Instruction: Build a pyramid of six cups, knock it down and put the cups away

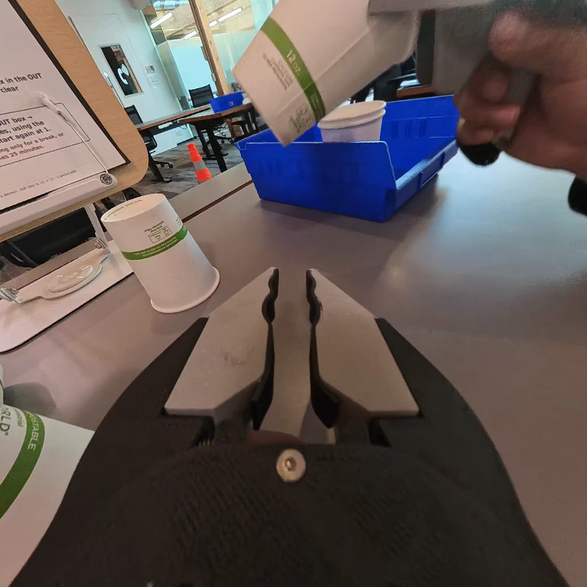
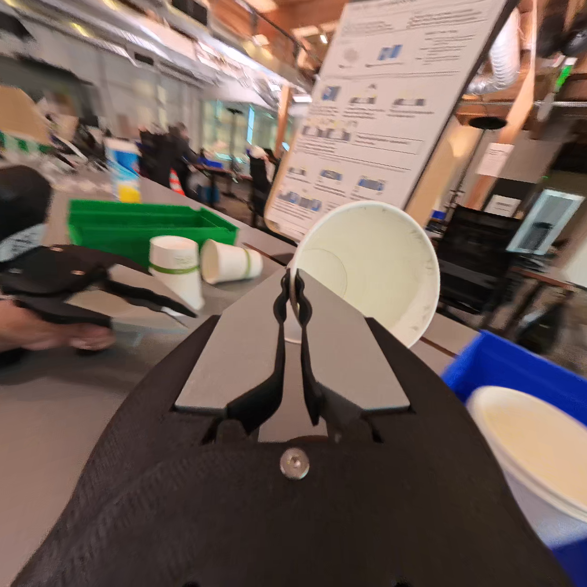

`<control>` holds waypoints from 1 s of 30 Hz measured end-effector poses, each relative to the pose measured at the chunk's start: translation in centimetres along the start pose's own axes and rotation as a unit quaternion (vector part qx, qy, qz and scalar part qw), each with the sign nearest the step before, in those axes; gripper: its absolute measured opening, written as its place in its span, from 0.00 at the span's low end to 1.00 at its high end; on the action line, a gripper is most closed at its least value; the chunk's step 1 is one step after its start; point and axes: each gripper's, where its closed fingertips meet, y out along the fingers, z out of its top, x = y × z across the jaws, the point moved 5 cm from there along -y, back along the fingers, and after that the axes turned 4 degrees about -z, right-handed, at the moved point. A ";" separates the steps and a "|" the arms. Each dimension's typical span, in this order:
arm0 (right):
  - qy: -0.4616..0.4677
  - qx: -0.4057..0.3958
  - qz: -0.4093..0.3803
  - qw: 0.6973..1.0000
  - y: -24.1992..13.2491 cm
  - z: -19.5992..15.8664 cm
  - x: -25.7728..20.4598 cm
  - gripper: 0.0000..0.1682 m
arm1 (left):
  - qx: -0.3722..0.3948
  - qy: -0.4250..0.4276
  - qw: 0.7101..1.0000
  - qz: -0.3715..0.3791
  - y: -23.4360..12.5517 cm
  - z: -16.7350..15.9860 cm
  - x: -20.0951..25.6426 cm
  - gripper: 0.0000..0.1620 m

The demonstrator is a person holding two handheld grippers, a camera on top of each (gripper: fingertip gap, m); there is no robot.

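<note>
My right gripper (image 2: 293,279) is shut on the rim of a white paper cup (image 2: 374,266), held in the air with its mouth toward the camera. In the left wrist view this cup (image 1: 305,73) hangs tilted over the blue bin (image 1: 333,178), which holds stacked cups (image 1: 352,124); they also show in the right wrist view (image 2: 533,451). My left gripper (image 1: 292,276) is slightly open and empty, low over the grey table (image 1: 444,286). An upside-down cup (image 1: 162,251) stands to its left. Another cup (image 1: 22,470) is at the lower left edge.
A sign board on a stand (image 1: 57,104) rises at the table's left edge. In the right wrist view a green bin (image 2: 143,228) sits far left, with an upside-down cup (image 2: 178,270) and a cup on its side (image 2: 232,260) before it. A blue-and-white container (image 2: 124,171) stands behind. The tips of one gripper are about 15 cm away from the tips of the other.
</note>
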 end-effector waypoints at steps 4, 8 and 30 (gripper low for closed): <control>-0.048 -0.093 -0.079 0.991 -1.3 2.7 5.9 0.00 | -0.001 0.000 1.000 0.001 0.0 0.0 0.0 0.09; -0.058 -0.187 -0.106 0.975 -2.4 4.7 10.6 0.00 | -0.012 0.013 1.000 -0.001 0.2 -0.2 0.2 0.09; -0.137 -0.314 -0.100 0.934 1.0 3.3 9.8 0.12 | -0.022 0.009 1.000 0.021 0.1 -0.5 -0.6 0.07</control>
